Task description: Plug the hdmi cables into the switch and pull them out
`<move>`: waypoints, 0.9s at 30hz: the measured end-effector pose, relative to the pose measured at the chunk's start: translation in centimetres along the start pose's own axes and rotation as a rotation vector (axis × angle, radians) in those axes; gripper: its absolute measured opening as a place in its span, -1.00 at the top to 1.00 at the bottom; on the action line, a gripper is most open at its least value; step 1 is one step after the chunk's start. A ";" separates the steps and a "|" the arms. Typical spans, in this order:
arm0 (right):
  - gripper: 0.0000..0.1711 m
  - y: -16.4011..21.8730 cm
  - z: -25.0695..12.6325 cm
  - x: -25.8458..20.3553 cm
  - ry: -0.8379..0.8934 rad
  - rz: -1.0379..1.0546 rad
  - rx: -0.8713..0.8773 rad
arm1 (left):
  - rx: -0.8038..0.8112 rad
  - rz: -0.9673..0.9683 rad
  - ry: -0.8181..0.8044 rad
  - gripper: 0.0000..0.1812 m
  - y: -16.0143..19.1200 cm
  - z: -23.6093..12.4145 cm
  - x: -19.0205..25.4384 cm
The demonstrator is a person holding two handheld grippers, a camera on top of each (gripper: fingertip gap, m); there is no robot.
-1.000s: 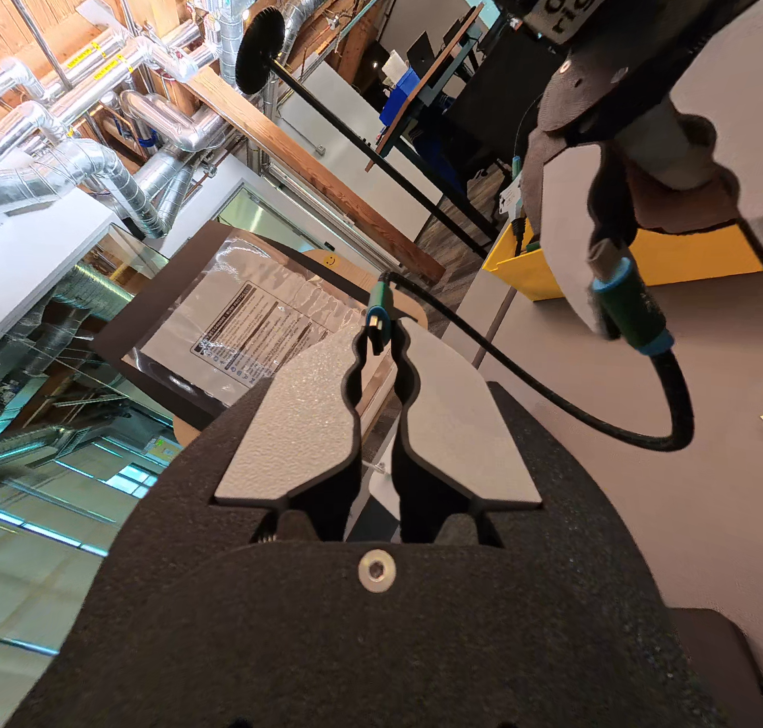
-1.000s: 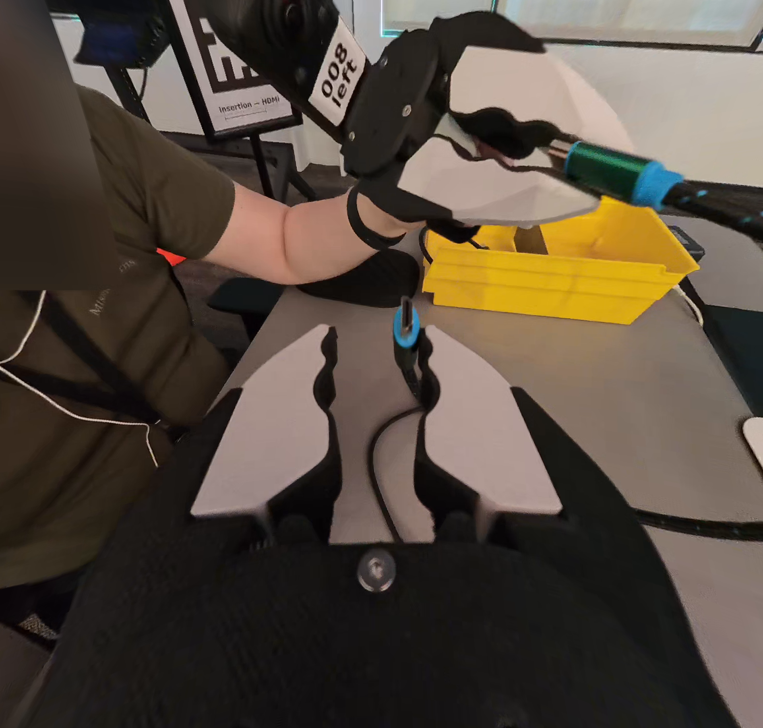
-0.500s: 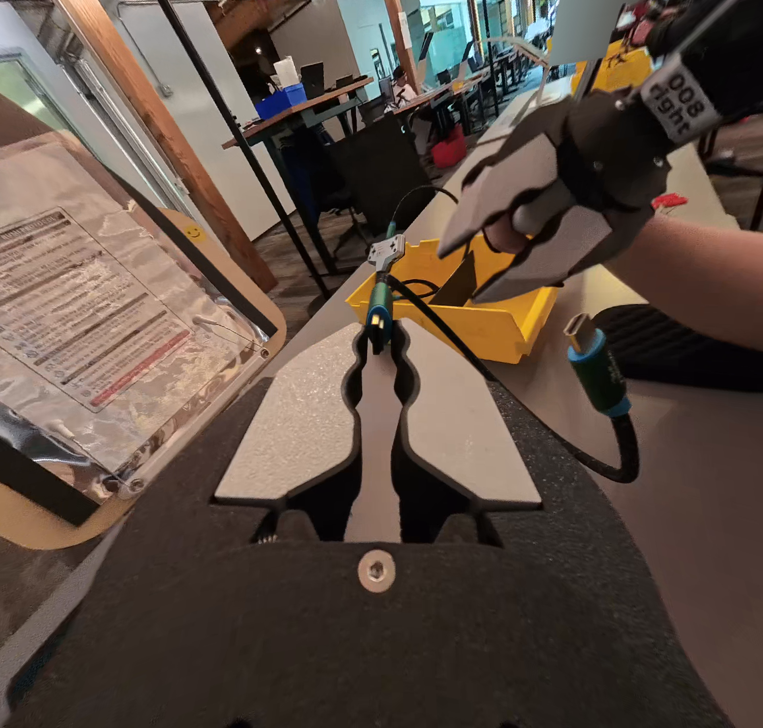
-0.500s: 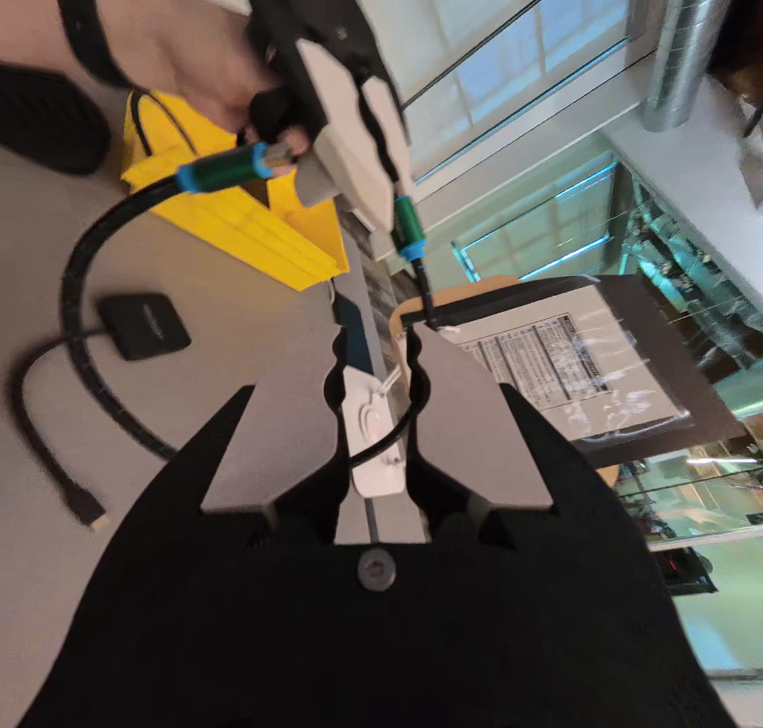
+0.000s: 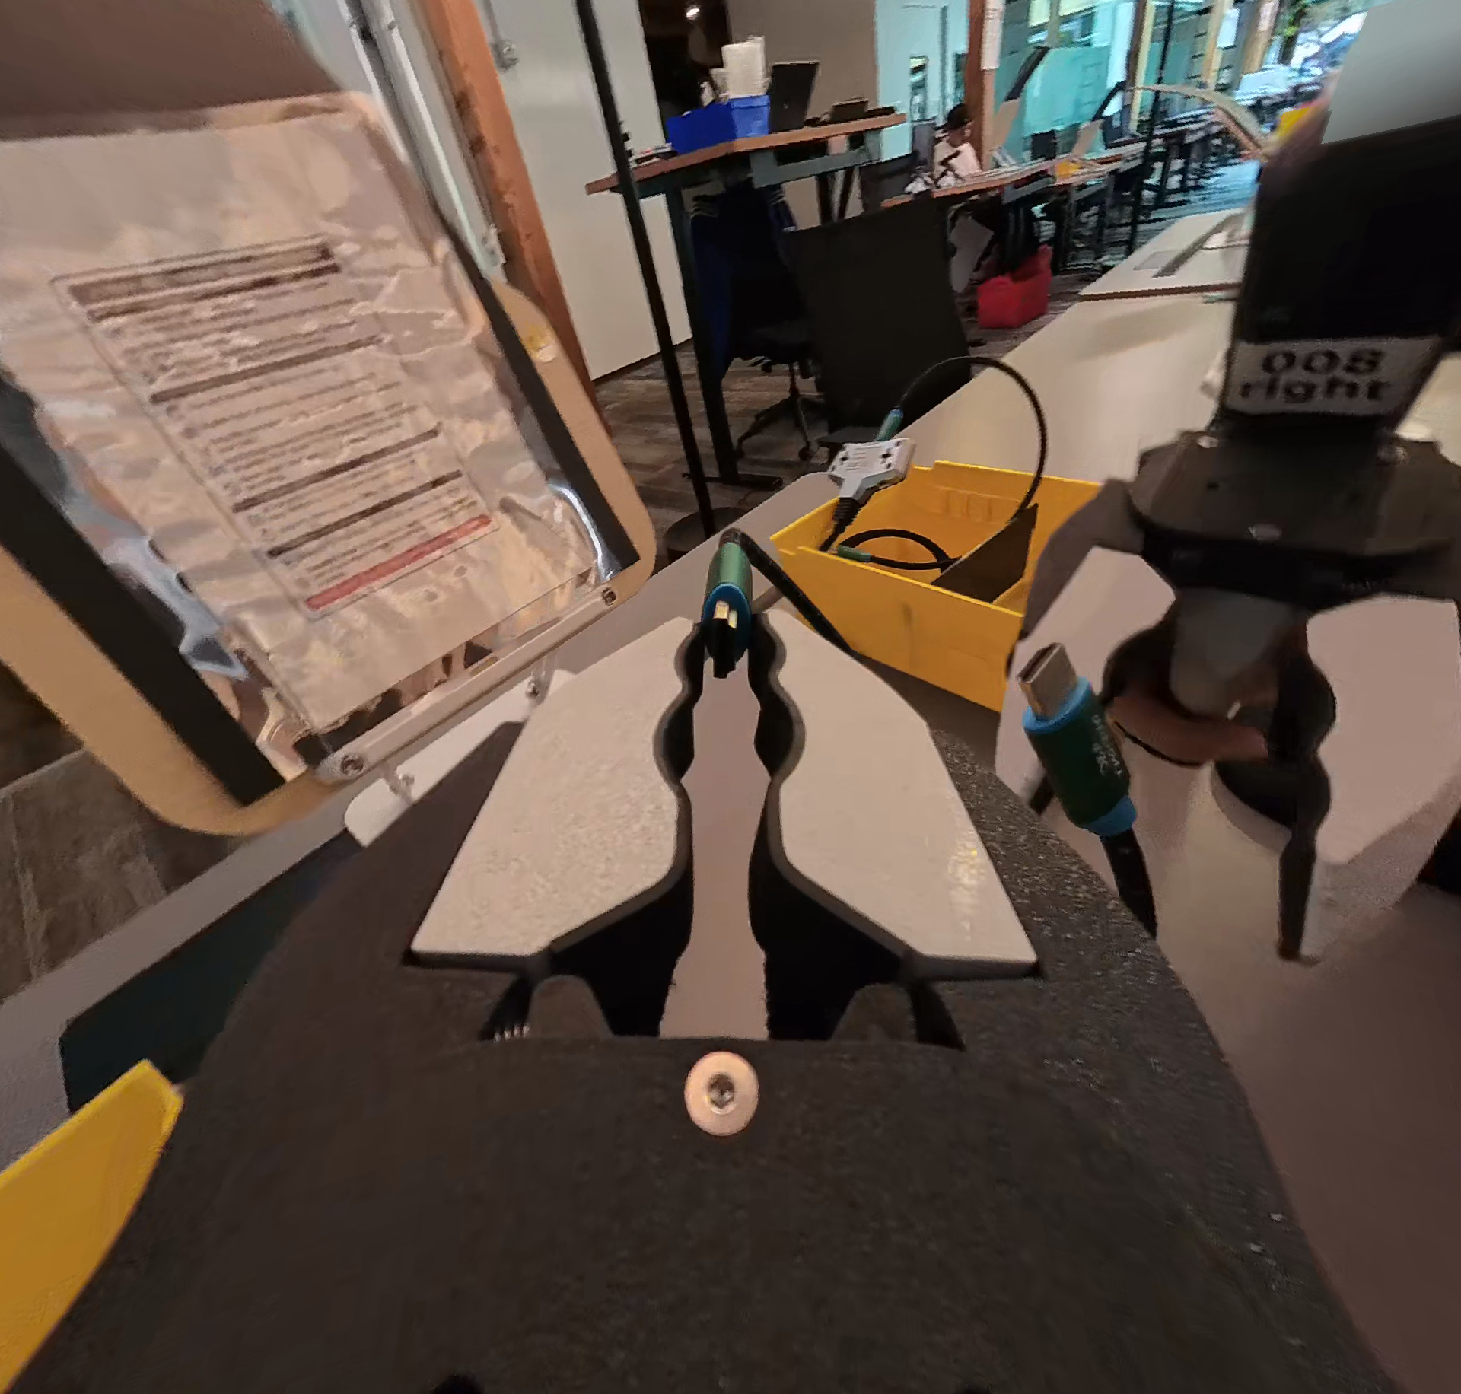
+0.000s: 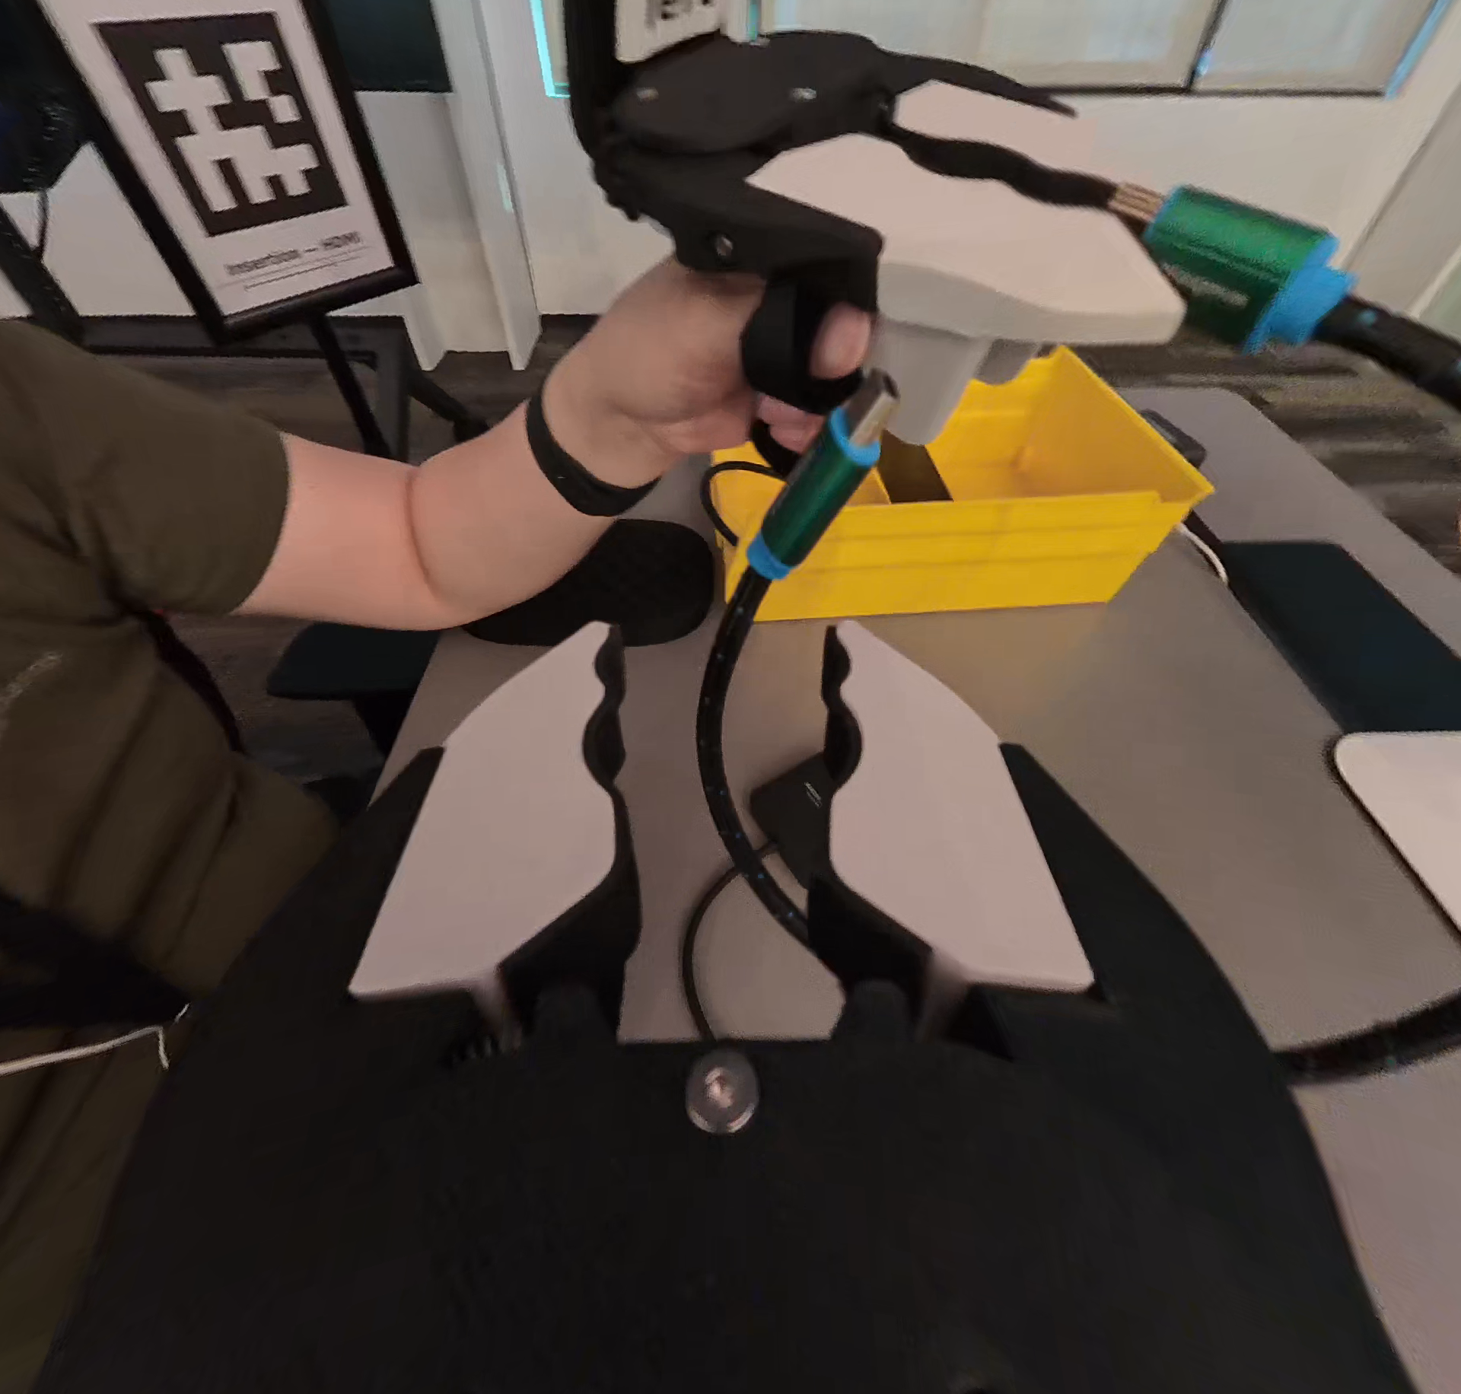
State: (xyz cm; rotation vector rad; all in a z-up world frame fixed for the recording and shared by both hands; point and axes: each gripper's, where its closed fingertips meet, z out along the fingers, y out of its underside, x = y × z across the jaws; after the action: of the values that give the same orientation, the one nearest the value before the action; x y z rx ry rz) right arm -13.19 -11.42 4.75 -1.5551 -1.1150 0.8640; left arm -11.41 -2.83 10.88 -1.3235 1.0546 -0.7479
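My left gripper [image 5: 723, 633] is shut on a green HDMI plug with a blue collar [image 5: 726, 593], pinched at the fingertips and held above the table. The same gripper [image 6: 1107, 198] and plug [image 6: 1233, 265] show at the top of the right wrist view. The black cable's other plug [image 6: 822, 486] stands up in the air. My right gripper [image 6: 719, 640] is open; the cable [image 6: 715, 763] runs between its fingers, against the right one. A small black switch box [image 6: 794, 803] lies on the table, partly hidden by that finger.
A yellow bin [image 6: 1028, 542] stands at the table's far side, holding a grey adapter [image 5: 870, 459] and thin cables. A sign board [image 5: 277, 407] stands at the left edge. A white flat object [image 6: 1407, 803] lies at the right. The person's forearm [image 6: 443, 534] reaches across.
Both views have swung round to level over the table. My right gripper's jaws have opened wider around the cable. My left gripper stays shut on its plug.
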 end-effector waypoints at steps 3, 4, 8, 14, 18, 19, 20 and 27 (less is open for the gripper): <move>0.74 0.5 0.5 0.6 0.012 0.104 -0.015 | -0.029 -0.072 -0.034 0.88 0.8 0.1 -1.2; 0.93 0.8 0.5 0.9 0.018 0.134 -0.034 | -0.035 -0.089 -0.038 0.88 1.0 0.2 -1.5; 1.00 0.9 0.1 1.1 -0.011 0.166 -0.029 | -0.040 -0.098 -0.063 0.88 1.4 0.3 -2.1; 0.49 0.7 0.9 2.0 0.063 0.120 0.015 | -0.026 0.024 -0.131 0.88 0.7 0.1 -2.0; 0.60 -0.3 -0.6 2.9 0.220 -0.185 0.022 | -0.033 0.084 -0.107 0.88 0.4 0.1 -0.8; 0.62 -0.7 -1.4 3.4 0.290 -0.283 0.028 | -0.035 0.082 -0.094 0.88 0.4 0.1 -0.4; 0.64 -1.2 -2.3 4.1 0.381 -0.384 0.033 | -0.036 0.074 -0.075 0.88 0.3 0.2 0.0; 0.67 -2.8 -6.0 5.8 0.742 -0.891 -0.031 | -0.038 -0.043 0.111 0.88 0.1 0.3 3.1</move>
State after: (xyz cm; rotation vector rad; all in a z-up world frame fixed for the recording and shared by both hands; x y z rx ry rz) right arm -6.52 -7.57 9.00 -1.0525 -1.0757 -0.3166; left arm -9.96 -5.52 10.22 -1.3525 1.1366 -0.8452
